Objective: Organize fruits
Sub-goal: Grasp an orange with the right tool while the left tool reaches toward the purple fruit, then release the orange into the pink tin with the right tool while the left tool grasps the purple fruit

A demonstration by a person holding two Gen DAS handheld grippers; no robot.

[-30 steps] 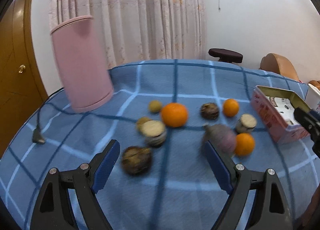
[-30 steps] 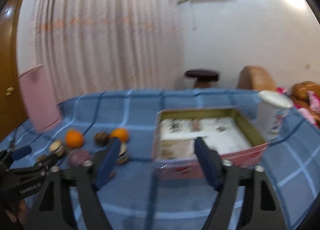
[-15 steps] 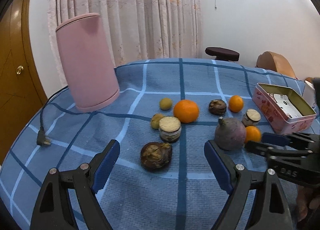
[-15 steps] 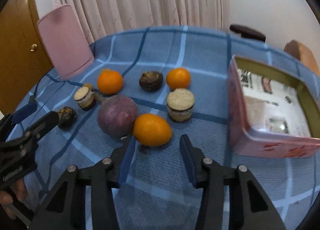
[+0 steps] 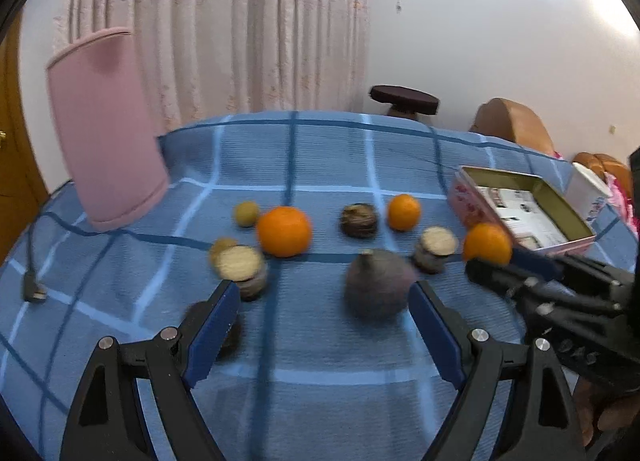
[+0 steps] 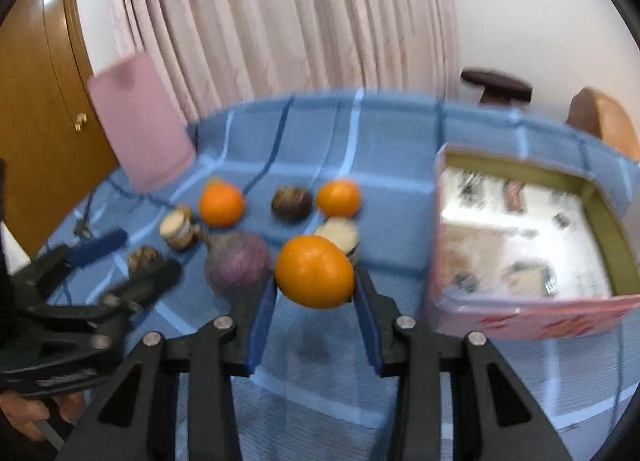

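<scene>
My right gripper (image 6: 316, 289) is shut on an orange (image 6: 315, 271) and holds it above the blue checked cloth; the orange also shows in the left wrist view (image 5: 487, 243). The pink tin box (image 6: 532, 313) stands open just to its right and shows in the left wrist view (image 5: 468, 201). On the cloth lie two more oranges (image 6: 221, 204) (image 6: 338, 197), a purple round fruit (image 6: 237, 261), brown fruits (image 6: 291, 203) and cut pieces (image 6: 178, 229). My left gripper (image 5: 324, 301) is open and empty, low over the cloth beside the purple fruit (image 5: 376, 287).
A tall pink cylinder (image 5: 106, 125) stands at the back left with a black plug and cable (image 5: 34, 289) near it. A white cup (image 5: 588, 191) stands behind the tin. A stool (image 5: 404, 99) and a brown chair (image 5: 512, 121) lie beyond the table.
My right gripper has closed on the nearest orange and lifted it off the cloth toward the tin. My left gripper has moved a little forward and stays open.
</scene>
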